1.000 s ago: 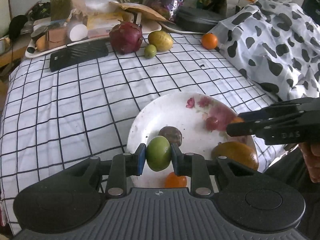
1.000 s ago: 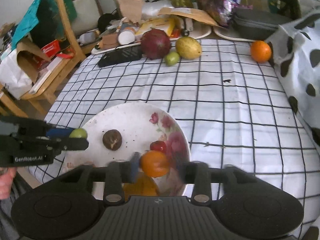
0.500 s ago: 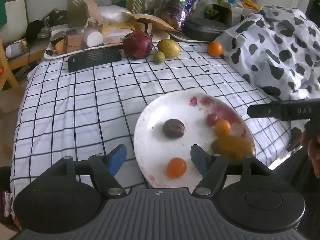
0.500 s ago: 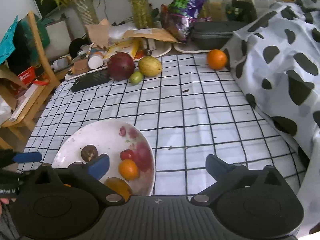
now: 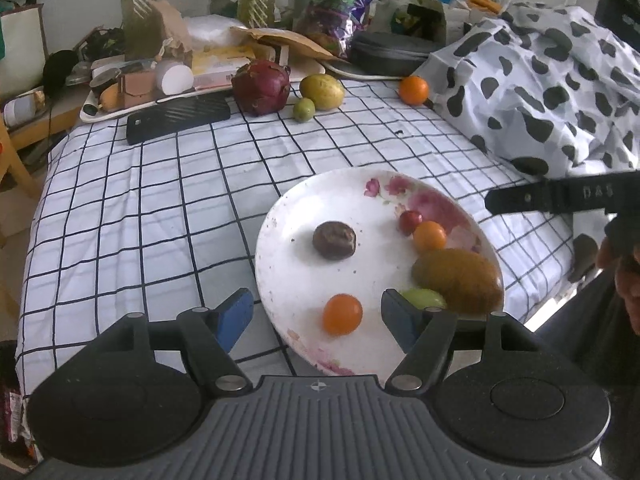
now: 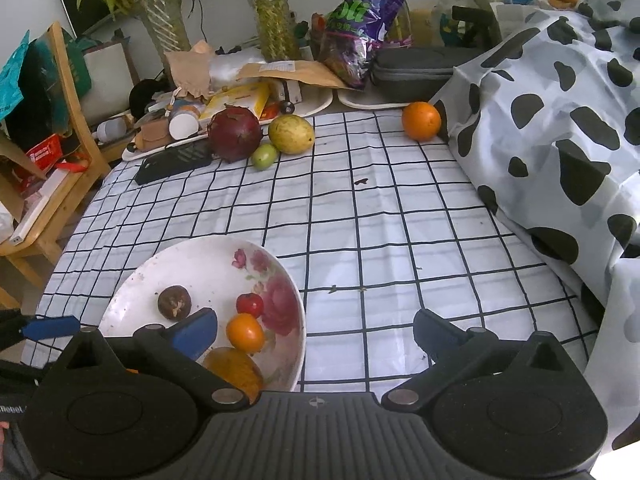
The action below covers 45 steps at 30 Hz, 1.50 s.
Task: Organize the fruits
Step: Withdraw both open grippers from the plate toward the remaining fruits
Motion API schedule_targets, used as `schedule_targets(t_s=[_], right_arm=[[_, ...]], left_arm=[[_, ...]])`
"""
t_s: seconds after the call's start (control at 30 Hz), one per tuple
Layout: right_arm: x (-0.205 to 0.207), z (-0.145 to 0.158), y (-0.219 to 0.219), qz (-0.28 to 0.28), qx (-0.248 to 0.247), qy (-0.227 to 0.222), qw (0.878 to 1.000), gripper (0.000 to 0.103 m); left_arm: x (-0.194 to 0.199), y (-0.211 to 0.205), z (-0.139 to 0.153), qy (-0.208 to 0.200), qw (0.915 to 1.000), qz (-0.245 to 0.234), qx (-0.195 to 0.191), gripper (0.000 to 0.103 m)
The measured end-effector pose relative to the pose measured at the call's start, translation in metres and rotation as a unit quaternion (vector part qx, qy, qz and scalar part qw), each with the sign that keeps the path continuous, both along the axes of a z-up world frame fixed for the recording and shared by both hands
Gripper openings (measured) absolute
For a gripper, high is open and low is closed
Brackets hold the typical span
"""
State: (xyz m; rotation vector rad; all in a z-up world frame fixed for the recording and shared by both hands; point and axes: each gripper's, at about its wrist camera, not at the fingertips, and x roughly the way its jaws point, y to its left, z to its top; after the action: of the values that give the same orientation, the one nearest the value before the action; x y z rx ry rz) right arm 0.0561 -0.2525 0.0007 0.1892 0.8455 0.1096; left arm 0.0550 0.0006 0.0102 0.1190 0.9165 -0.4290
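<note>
My left tongs [image 5: 316, 316] hang apart over the near rim of the plate [image 5: 280, 216], nothing between them; their jaws have just been opening. My right tongs [image 6: 314, 334] gape wide too, freshly opened, straddling the plate's right edge. On the plate lie six small fruits, among them a green one [image 5: 424, 298] and an orange one [image 6: 245, 332]. Beyond, checked tabletop [image 6: 380, 216] lies bare up to the dragon fruit [image 6: 235, 134], the mango [image 6: 291, 134] and the orange [image 6: 421, 121] along the far edge.
</note>
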Motion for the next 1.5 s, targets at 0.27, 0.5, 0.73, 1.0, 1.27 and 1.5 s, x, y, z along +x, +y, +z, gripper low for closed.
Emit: schedule_targets(t_s=[0.27,0.5,0.73,1.0,1.27,1.5], right_arm=[[0.003,0.005,0.014,0.005,-0.013,-0.019,1.000,0.103],[0.004,0.007,0.015,0.001,-0.019,-0.032,0.999,0.103],[0.007,0.007,0.013,-0.007,-0.027,-0.042,0.999,0.103],[0.012,0.009,0.012,-0.020,-0.050,-0.067,0.996,0.103],[0.029,0.005,-0.001,-0.033,-0.070,-0.066,0.995,0.103],[0.047,0.002,-0.009,-0.036,-0.080,-0.063,0.994,0.103]], left_arm=[[-0.004,0.000,0.010,-0.012,0.9998,0.012,-0.005,0.069],[0.000,-0.014,0.019,-0.013,0.9995,0.020,0.022,0.069],[0.013,-0.016,0.016,-0.016,0.9997,0.010,0.018,0.069],[0.037,-0.016,0.017,-0.054,0.9985,0.004,0.007,0.069],[0.060,-0.025,0.018,-0.088,0.9961,-0.003,0.006,0.069],[0.079,-0.027,0.014,-0.093,0.9956,-0.003,0.008,0.070]])
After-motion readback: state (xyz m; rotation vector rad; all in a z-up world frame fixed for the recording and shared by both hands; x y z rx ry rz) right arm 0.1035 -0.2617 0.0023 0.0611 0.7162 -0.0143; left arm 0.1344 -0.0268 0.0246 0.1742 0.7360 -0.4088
